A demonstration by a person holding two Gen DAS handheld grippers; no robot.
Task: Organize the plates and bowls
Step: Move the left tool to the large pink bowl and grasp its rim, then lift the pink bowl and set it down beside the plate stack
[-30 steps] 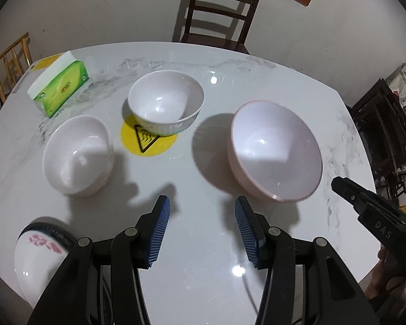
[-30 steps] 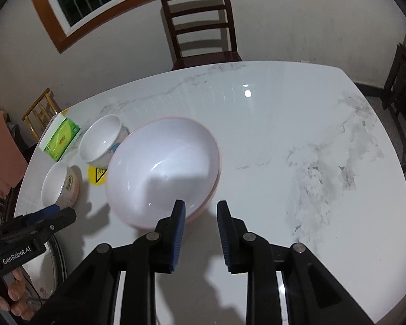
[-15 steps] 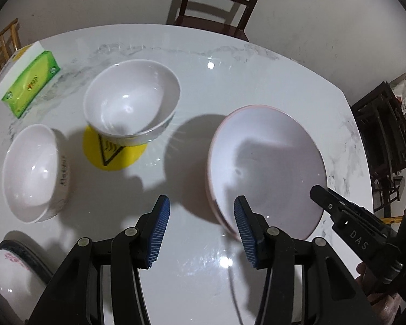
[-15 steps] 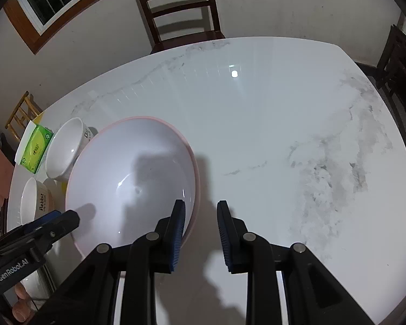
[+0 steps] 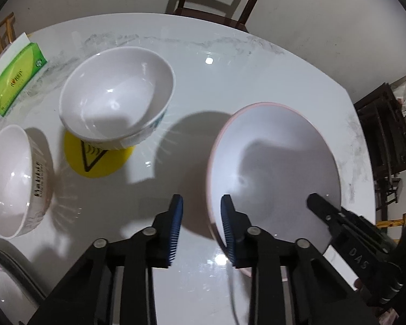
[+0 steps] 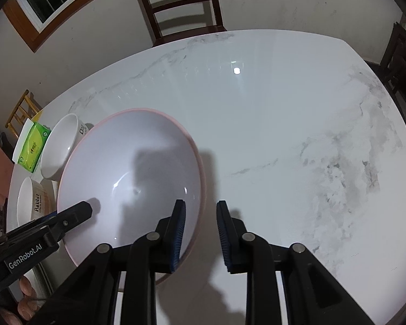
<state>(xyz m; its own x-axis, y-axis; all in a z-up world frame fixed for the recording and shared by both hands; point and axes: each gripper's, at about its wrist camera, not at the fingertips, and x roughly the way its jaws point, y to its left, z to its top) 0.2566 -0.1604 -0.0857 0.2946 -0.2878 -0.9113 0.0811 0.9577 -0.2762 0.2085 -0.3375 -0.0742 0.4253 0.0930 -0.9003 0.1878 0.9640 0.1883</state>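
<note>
A large pink-rimmed bowl (image 5: pixel 273 178) sits on the white marble table; it also shows in the right wrist view (image 6: pixel 132 178). My left gripper (image 5: pixel 200 224) is open, its jaws straddling the bowl's left rim. My right gripper (image 6: pixel 200 233) is open, straddling the bowl's right rim. Neither is closed on the rim. A white bowl (image 5: pixel 116 94) stands on a yellow warning sticker (image 5: pixel 97 159). Another white bowl with printed text (image 5: pixel 10 181) lies at the left. A plate with a dark rim (image 5: pixel 2 281) peeks in at the bottom left.
A green tissue box (image 5: pixel 16 78) lies at the table's far left. A wooden chair (image 6: pixel 181 5) stands behind the table, and dark furniture (image 5: pixel 384 135) at the right. The marble table top (image 6: pixel 297 124) stretches right of the big bowl.
Both grippers have moved forward and down to the large bowl, so each pair of jaws now straddles its rim. The left gripper's jaws have narrowed. The bowls have not moved.
</note>
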